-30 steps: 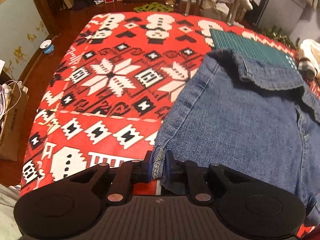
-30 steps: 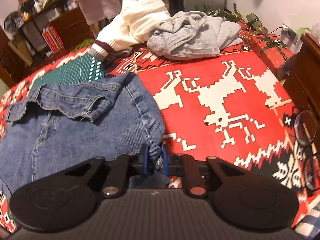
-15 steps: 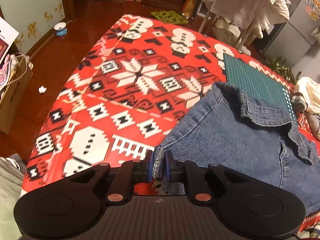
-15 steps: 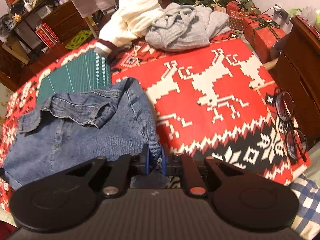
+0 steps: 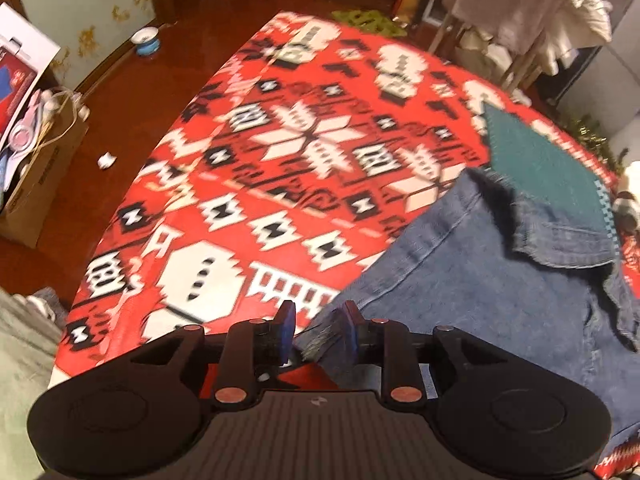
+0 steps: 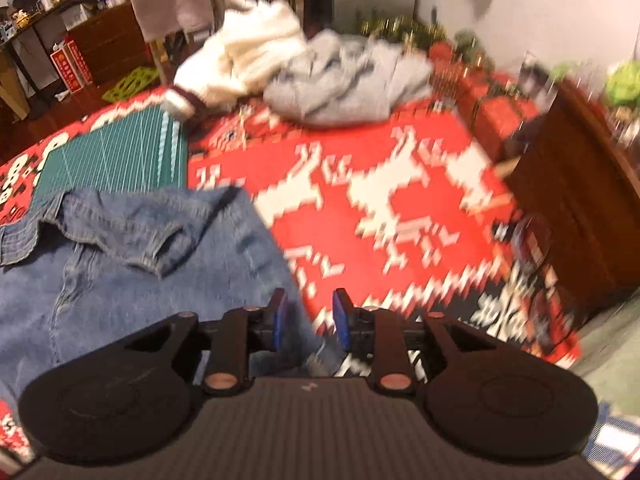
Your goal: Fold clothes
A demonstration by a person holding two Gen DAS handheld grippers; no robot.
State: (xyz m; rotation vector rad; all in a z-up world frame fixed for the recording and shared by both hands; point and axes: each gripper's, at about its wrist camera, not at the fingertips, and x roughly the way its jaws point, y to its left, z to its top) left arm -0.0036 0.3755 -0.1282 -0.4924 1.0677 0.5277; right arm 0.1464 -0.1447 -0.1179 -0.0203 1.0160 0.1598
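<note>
Half a second ago clamped on the denim hem; now both opened. Left tool (image 5: 316,330) spread apart, frayed corner of the denim garment (image 5: 500,280) lying loose between the pads. Right tool (image 6: 308,320) also parted, holding nothing, just over the garment's right edge (image 6: 160,280). Probably means 1 fold placed and released. Garment resting on the near part of the table (image 5: 248,184), collar toward the green mat (image 6: 120,156). Plenty of free red cloth on both sides; 2 heaped sweaters (image 6: 304,72) far behind, near table edge close below.

Bare tablecloth (image 6: 400,200); clothes pile (image 6: 320,76) beyond
</note>
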